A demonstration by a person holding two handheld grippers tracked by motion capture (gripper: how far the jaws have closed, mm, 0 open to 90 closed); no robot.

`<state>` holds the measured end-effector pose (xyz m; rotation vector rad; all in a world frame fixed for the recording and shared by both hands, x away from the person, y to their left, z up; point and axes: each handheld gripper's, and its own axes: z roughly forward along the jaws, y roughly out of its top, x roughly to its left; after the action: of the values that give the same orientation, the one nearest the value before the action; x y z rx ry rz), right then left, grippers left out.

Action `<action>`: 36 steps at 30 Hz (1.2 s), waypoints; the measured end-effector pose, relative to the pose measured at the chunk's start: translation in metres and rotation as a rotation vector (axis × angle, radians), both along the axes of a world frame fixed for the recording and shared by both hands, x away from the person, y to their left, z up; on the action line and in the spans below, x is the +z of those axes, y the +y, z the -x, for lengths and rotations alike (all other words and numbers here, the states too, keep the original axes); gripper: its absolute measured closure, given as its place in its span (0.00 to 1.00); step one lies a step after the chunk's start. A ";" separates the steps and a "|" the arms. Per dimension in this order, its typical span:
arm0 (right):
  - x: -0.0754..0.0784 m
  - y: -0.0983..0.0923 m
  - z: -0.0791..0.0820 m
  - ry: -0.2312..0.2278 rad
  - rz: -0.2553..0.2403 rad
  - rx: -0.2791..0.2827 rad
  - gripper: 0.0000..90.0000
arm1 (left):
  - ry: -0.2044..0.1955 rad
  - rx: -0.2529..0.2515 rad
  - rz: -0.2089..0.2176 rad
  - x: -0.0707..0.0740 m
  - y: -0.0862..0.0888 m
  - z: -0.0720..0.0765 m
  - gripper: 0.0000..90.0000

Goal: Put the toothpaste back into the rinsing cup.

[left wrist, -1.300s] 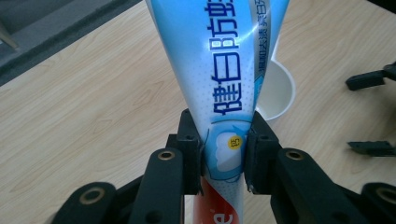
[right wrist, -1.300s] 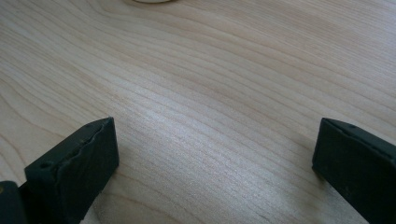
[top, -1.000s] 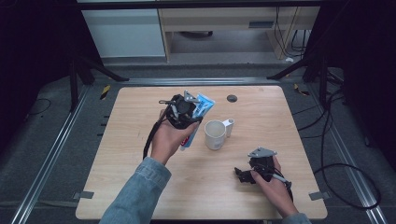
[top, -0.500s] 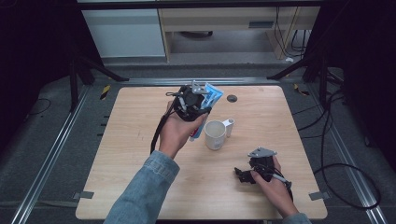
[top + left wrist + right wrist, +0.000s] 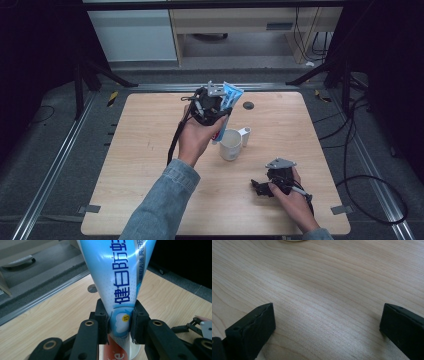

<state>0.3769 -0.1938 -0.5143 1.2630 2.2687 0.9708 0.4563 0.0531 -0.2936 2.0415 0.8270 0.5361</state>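
While the left gripper (image 5: 119, 326) clamps the toothpaste tube (image 5: 117, 277), the tube's cap end is hidden behind its jaws above the mug (image 5: 230, 145). Its top is cut off. The right gripper (image 5: 327, 327) gapes wide, empty.

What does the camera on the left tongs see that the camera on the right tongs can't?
The left gripper view sees a blue toothpaste tube squeezed between the left tongs, with the white cup's rim under it, a round dark spot in the table, and grey floor past the table edge. The right gripper view sees the right tongs spread wide with nothing between them, low over bare wood. Both see the light wooden table and a pair of black jaws at the bottom.
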 end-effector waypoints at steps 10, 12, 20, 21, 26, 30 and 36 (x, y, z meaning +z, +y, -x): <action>0.000 0.000 0.000 0.000 0.000 0.000 0.00 | -0.040 0.004 0.054 0.002 -0.001 -0.001 0.80; 0.000 0.000 0.000 0.000 0.000 0.000 0.00 | -0.047 0.010 0.061 0.002 -0.002 -0.002 0.80; 0.000 0.000 0.000 0.000 0.000 0.000 0.00 | -0.085 0.021 0.093 0.002 -0.004 -0.002 0.80; 0.000 0.000 0.000 0.000 0.001 0.001 0.00 | -0.088 0.019 0.104 0.002 -0.005 -0.002 0.80; 0.000 0.000 0.000 -0.001 0.000 0.001 0.00 | -0.107 0.020 0.126 0.001 -0.009 -0.002 0.80; -0.001 -0.001 -0.001 -0.016 0.013 0.005 0.00 | -0.125 0.020 0.133 0.000 -0.012 -0.001 0.80; -0.001 -0.001 -0.001 -0.017 0.014 0.006 0.00 | -0.162 0.022 0.137 0.001 -0.016 0.001 0.80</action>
<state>0.3778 -0.1945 -0.5152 1.2387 2.2635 0.9627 0.4549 0.0376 -0.2930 1.8396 0.7685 0.6314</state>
